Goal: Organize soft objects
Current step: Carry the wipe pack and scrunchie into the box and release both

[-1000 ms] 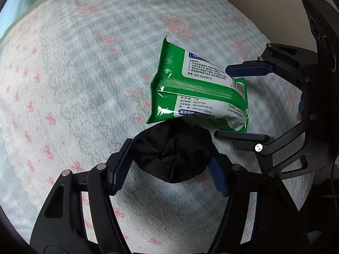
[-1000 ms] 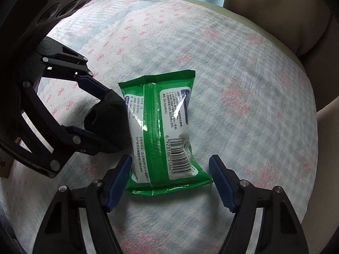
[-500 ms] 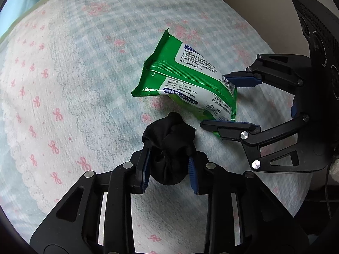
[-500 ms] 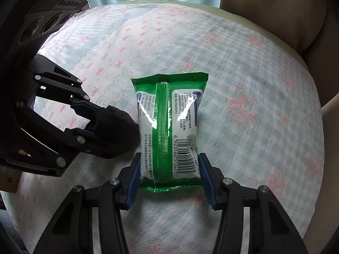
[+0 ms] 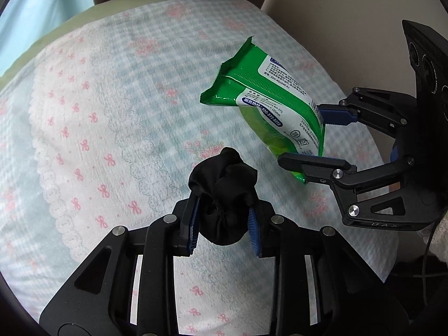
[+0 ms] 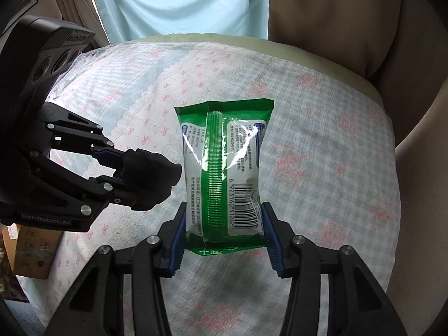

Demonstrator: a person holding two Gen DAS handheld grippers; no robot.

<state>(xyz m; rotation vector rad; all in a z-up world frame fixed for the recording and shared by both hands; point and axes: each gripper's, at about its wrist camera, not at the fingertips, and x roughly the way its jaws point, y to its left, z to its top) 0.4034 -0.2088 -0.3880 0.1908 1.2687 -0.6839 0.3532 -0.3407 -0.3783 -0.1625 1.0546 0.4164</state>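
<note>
My left gripper [image 5: 224,225] is shut on a balled black sock [image 5: 222,193], held up off the cushion; the same sock [image 6: 151,179] shows in the right wrist view, at the left. My right gripper [image 6: 224,231] is shut on the lower end of a green pack of wet wipes [image 6: 224,168], which stands up from the jaws, barcode side facing me. In the left wrist view the pack [image 5: 268,112] hangs at the right between the right gripper's fingers [image 5: 313,162]. Both objects are clear of the cushion [image 5: 98,112].
The seat cushion [image 6: 322,154] has a pale blue checked cover with pink bows and lace trim. Beige armchair sides [image 6: 350,14] rise behind and to the right. A light blue curtain [image 6: 173,0] hangs behind. A cardboard box [image 6: 33,249] sits low at the left.
Both grippers closed, the left on the black sock and the right on the green pack. Both then rose, lifting the objects off the cushion.
</note>
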